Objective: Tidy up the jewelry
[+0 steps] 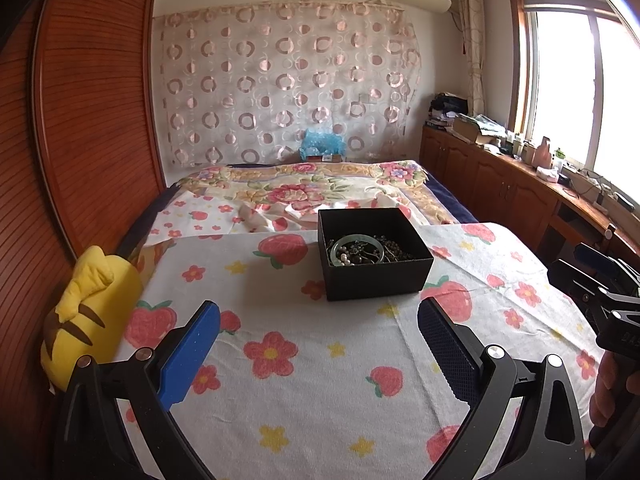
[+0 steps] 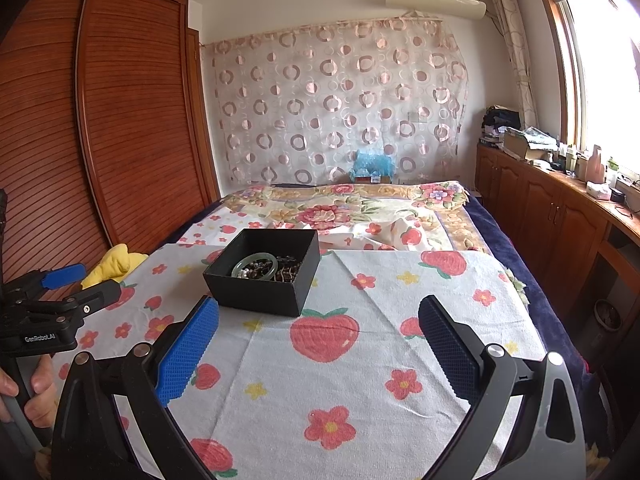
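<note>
A black open box (image 1: 374, 270) (image 2: 262, 280) stands on a strawberry-and-flower cloth (image 1: 304, 360) (image 2: 360, 380) spread over the bed. Inside it lie a pale green bangle (image 1: 350, 250) (image 2: 256, 265) and a tangle of dark and white bead strings (image 1: 390, 254) (image 2: 286, 270). My left gripper (image 1: 318, 324) hangs open above the cloth, short of the box, nothing between its blue pads. My right gripper (image 2: 318, 320) is open too, the box ahead and to its left. Each gripper shows at the edge of the other's view, the right one (image 1: 600, 276) and the left one (image 2: 80, 280).
A yellow plush toy (image 1: 86, 320) (image 2: 114, 264) lies at the cloth's left edge against a wooden wardrobe (image 1: 80, 120). A floral blanket (image 1: 304, 192) covers the far bed. Wooden cabinets (image 2: 560, 220) with clutter line the right wall under a window. A hand (image 2: 32, 392) grips the left handle.
</note>
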### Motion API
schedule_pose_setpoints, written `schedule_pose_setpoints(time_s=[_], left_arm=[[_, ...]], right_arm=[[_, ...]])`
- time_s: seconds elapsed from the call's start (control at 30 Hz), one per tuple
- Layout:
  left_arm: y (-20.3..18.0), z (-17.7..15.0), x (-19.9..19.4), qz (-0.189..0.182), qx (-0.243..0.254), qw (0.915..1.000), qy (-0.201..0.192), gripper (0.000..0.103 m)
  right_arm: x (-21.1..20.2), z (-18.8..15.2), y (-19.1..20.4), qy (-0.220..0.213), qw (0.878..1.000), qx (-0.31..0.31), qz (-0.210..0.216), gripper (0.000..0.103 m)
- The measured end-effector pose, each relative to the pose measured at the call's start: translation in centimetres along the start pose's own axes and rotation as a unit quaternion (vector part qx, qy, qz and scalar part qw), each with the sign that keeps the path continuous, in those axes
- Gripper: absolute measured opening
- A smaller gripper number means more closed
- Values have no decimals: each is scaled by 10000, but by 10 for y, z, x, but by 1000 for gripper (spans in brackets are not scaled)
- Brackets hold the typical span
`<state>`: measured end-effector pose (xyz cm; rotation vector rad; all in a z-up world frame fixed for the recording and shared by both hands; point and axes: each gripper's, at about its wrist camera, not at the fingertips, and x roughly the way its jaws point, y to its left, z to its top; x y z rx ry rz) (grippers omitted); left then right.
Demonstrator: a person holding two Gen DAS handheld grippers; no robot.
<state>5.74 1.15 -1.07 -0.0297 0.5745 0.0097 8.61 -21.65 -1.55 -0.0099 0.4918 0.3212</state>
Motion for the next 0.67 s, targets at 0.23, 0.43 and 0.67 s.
schedule_pose_setpoints(time_s=[0.23, 0.43, 0.67], left_arm=[[1, 0, 0, -12, 1, 10000, 4, 95], [1, 0, -1, -19, 7, 10000, -4, 95], [1, -1, -1, -11, -1, 10000, -1, 95]], right_arm=[[0, 0, 0, -11, 10000, 2, -5, 101], [0, 0, 0, -11, 10000, 10, 9, 101], [0, 0, 0, -9, 10000, 7, -1, 101]])
